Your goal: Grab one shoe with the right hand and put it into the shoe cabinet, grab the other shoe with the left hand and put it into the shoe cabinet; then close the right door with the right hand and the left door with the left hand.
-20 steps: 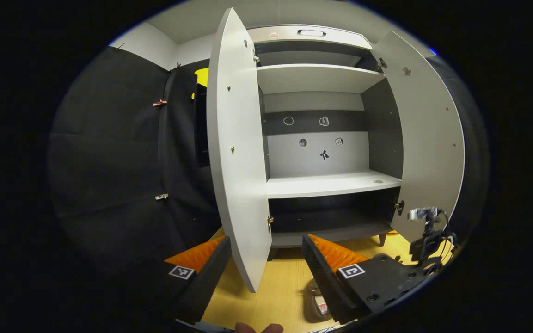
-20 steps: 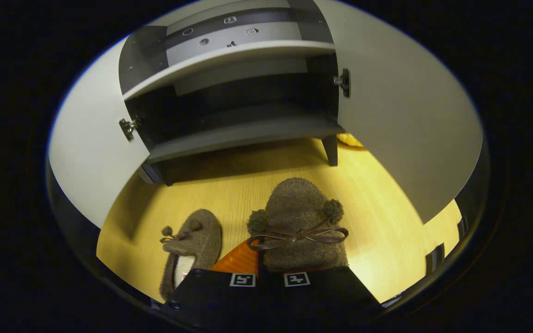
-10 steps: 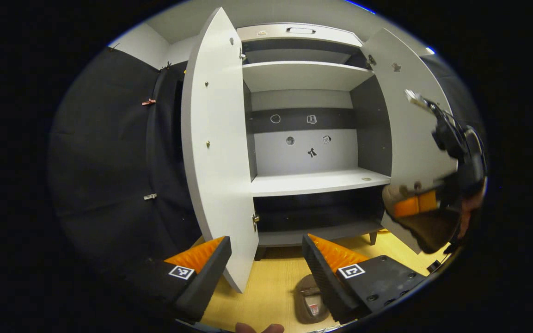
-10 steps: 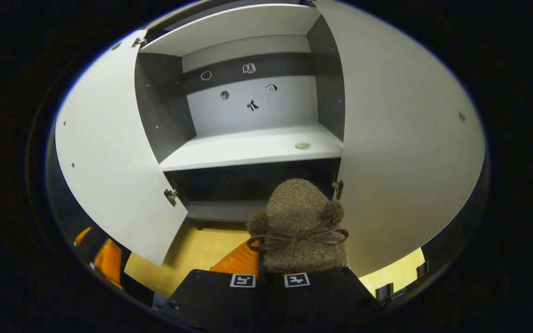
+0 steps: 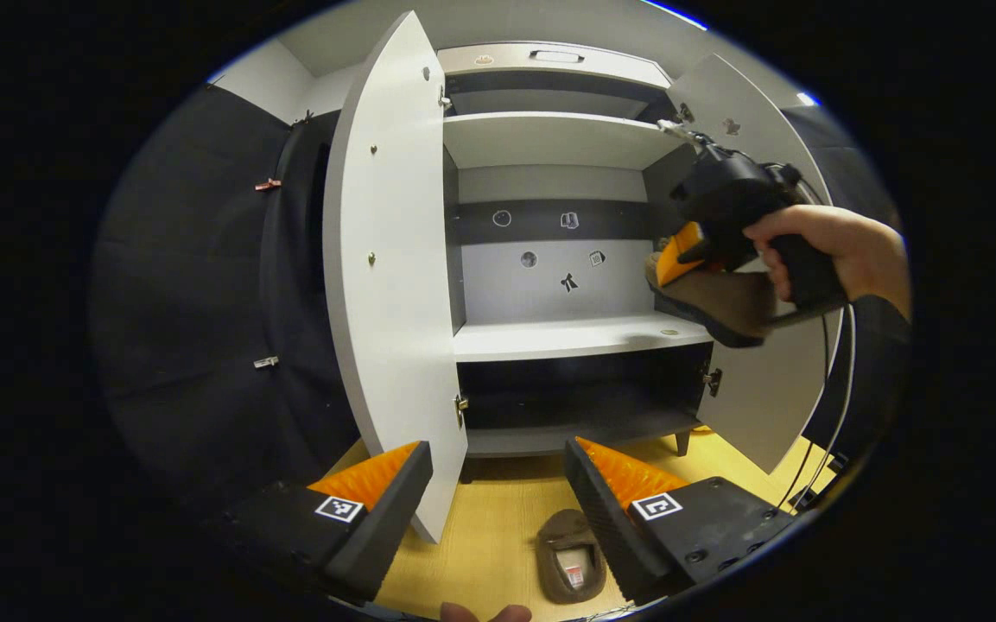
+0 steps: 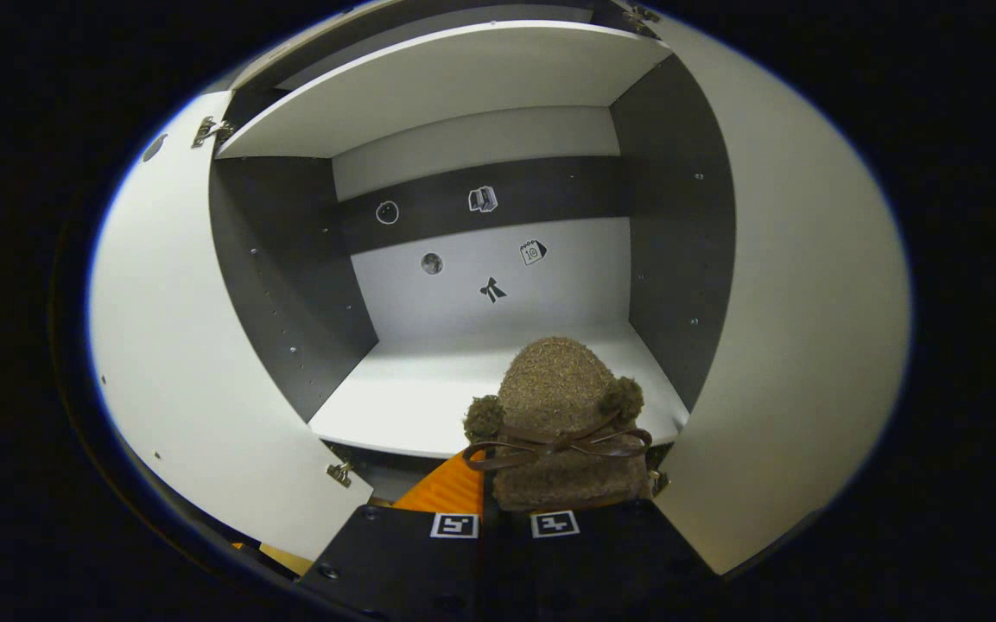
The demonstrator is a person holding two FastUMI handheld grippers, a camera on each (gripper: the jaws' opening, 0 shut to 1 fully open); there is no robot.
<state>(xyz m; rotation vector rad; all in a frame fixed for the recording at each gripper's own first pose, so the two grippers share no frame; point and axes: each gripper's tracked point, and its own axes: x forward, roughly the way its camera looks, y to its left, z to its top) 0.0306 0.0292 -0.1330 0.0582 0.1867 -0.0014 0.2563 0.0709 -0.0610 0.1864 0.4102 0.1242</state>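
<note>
1. Black cloth wall [image 5: 204,285] hangs at the left in the left gripper view, pinned with small clips [image 5: 266,362].
2. Pale upper wall [image 5: 264,73] shows above the cloth.
3. Light wooden floor [image 5: 498,536] lies below, brightly lit.
4. A black cable [image 5: 817,466] trails at the right.

Floor slipper [image 5: 568,563] partly behind finger.

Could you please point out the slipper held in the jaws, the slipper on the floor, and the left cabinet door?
held slipper [image 6: 556,389], right gripper view, fuzzy toe.
floor slipper [image 5: 568,561], left gripper view, insole.
left cabinet door [image 5: 390,285], left gripper view, inner face.
</note>
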